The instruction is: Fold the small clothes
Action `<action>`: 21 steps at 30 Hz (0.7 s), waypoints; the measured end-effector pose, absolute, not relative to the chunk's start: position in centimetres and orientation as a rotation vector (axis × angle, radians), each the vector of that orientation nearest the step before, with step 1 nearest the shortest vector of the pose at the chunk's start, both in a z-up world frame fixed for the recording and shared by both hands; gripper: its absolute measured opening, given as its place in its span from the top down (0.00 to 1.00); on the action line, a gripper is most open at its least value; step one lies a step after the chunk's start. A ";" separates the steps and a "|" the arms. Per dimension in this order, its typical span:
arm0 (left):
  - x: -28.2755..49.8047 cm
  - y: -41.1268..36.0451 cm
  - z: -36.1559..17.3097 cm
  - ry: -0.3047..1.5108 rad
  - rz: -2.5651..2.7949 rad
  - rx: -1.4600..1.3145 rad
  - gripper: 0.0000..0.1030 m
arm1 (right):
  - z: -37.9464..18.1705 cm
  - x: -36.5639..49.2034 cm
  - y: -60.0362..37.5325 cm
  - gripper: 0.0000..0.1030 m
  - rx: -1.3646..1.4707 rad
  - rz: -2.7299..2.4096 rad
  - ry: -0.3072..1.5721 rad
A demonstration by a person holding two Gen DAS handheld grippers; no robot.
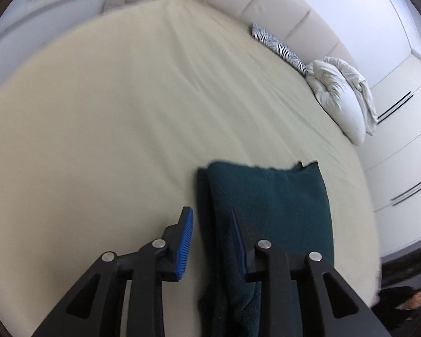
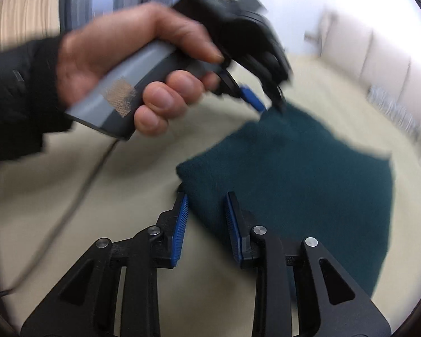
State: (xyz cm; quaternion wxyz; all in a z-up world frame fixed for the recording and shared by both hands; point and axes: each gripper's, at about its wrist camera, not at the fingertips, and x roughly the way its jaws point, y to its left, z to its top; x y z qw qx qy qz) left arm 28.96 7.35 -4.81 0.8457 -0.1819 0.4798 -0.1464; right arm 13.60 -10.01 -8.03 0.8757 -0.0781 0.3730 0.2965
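Observation:
A dark teal fleece garment lies folded on the cream bed sheet. My left gripper is open above the garment's left edge, its jaws apart with cloth under them, not pinched. In the right wrist view the same garment lies flat. My right gripper is open over its near left corner. The left gripper, held in a hand, hovers at the garment's far corner.
A zebra-print cushion and a bunched white duvet lie by the padded headboard. White wardrobe doors stand at right. A cable runs across the sheet.

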 end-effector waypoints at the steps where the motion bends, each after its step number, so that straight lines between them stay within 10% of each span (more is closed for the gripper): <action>1: 28.4 6.9 -3.5 0.976 -0.308 -0.346 0.72 | -7.7 13.1 -11.4 0.74 -0.100 0.611 0.782; 21: 26.2 2.0 -9.6 0.941 -0.421 -0.244 0.71 | -13.9 21.5 -30.9 0.75 0.794 0.547 0.957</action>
